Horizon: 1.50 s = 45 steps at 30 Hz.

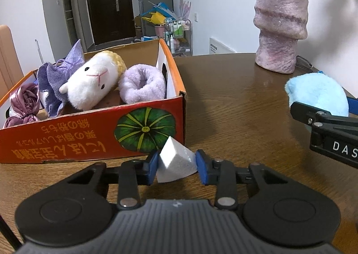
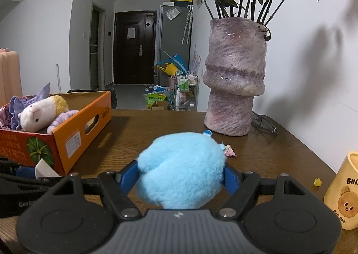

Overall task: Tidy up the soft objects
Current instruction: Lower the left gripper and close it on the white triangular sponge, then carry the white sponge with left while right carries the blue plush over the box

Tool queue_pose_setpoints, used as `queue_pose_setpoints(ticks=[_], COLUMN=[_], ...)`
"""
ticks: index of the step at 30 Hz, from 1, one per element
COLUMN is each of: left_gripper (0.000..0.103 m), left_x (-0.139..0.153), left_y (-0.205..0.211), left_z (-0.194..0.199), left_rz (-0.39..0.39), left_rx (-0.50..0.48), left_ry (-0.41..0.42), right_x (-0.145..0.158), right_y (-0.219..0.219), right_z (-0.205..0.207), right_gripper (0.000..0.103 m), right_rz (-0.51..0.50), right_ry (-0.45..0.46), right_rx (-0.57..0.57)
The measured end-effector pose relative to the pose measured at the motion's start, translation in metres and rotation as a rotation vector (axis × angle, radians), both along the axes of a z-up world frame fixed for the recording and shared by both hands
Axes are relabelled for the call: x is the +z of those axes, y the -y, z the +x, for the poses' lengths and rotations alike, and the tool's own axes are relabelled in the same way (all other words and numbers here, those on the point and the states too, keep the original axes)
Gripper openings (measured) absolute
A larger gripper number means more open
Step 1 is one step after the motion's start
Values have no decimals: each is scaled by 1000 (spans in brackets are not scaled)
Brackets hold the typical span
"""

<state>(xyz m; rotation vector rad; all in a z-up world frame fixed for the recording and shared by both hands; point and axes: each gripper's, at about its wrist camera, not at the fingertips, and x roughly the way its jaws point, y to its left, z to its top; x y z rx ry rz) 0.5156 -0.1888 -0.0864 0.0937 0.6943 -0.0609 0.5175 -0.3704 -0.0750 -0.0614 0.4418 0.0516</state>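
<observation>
A round dark wooden table fills the room's near side. At its far right a tall mottled purple ceramic vase holds dried roses. On the left sits an orange cardboard box printed with a green pumpkin, and inside it lie a white and yellow plush hamster, a lilac fluffy ring, a purple knitted cloth and a mauve satin bundle. The right gripper has its blue pads pressed into a fluffy light-blue plush ball, grasped just above the table, right of the box. The left gripper clenches a small white foam pyramid on the table, just in front of the box's near wall. A yellow bear mug stands near right.
</observation>
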Motion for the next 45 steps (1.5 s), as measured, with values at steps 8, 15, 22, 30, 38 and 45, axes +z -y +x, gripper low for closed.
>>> queue_pose_setpoints(ticks=[8, 15, 22, 30, 38, 45], left_gripper=[34, 34, 34, 34, 34, 34], left_x=[5, 12, 18, 29, 39, 46], left_y=[-2, -14, -32, -66, -111, -156], left_z=[-13, -31, -53, -84, -111, -134], left_rz=[18, 17, 10, -1, -34, -48], left_rx=[4, 4, 16, 36, 74, 114], left_ry=[45, 94, 129, 190, 220, 246], right_x=[1, 2, 3, 4, 8, 11], right_y=[-6, -15, -37, -76, -119, -155], right_z=[-11, -26, -48, -77, -104, -124], right_gripper=[76, 76, 76, 76, 76, 76], right_rz=[-26, -31, -24, -2, 38, 50], right_ry=[22, 26, 29, 29, 38, 59], right_rx=[17, 3, 7, 20, 32, 44])
